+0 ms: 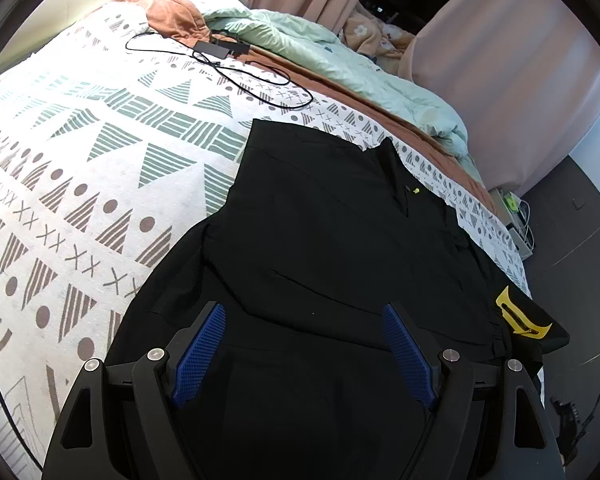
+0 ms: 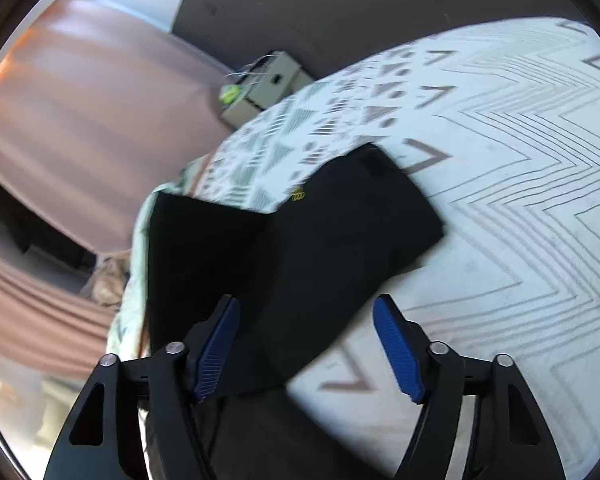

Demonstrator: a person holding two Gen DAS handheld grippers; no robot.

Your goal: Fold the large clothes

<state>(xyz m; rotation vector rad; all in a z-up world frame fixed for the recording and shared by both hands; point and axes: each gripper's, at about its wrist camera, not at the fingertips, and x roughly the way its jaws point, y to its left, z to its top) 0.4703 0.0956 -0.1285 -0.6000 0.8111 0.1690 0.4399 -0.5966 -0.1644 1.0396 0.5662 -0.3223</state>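
A large black garment (image 1: 320, 248) with a yellow patch (image 1: 520, 316) lies spread on the patterned bedspread (image 1: 100, 152). My left gripper (image 1: 304, 312) is open and empty, hovering just above the garment's near part. In the right wrist view the same black garment (image 2: 320, 232) lies partly folded, with a small yellow logo (image 2: 299, 194). My right gripper (image 2: 306, 304) is open and empty above the garment's near edge; this view is blurred.
A black charger and cable (image 1: 220, 52) lie on the bed's far side. A mint duvet (image 1: 340, 60) and an orange blanket (image 1: 172, 16) are bunched at the far end. Pink curtains (image 1: 520, 80) and a box with cables (image 2: 268, 80) stand by the bed on the dark floor.
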